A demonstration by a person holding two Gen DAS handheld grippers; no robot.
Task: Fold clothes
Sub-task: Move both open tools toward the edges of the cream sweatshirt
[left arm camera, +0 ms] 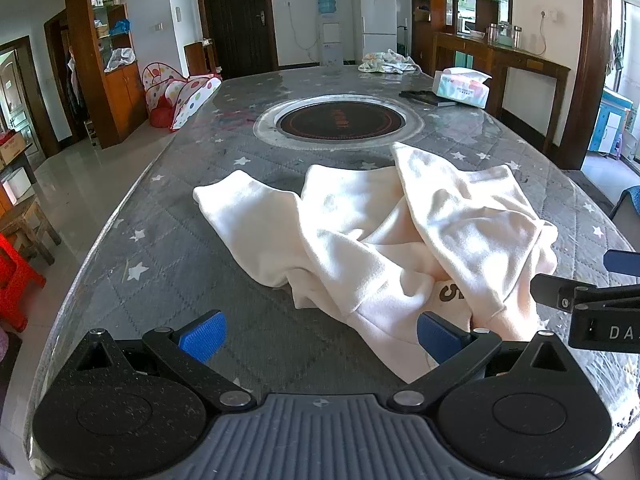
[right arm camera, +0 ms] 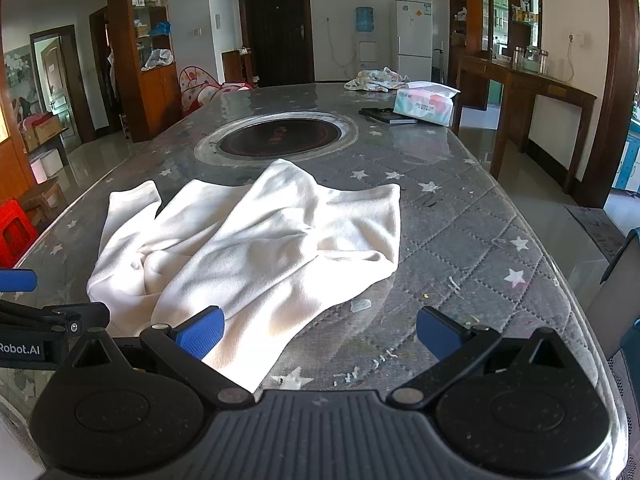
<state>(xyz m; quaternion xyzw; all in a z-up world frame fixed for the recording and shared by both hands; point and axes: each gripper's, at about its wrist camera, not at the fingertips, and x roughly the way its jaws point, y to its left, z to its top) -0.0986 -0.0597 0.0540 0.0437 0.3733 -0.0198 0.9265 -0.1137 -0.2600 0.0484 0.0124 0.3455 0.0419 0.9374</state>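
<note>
Ahead of my left claw (left arm camera: 320, 336), fingers apart: cream garment (left arm camera: 384, 232) crumpled, sleeves splayed, dark print peeking. My right claw (right arm camera: 318, 332) apart too, cloth under its left finger.

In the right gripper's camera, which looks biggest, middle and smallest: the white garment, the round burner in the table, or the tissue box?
1. White garment, biggest, but also nearest the camera.
2. Round burner.
3. Tissue box, smallest, but farthest away, so its real size is unsure.

Cream garment (right arm camera: 256, 240) crumpled on table (right arm camera: 480, 216); right tool (right arm camera: 318, 330) agape.
</note>
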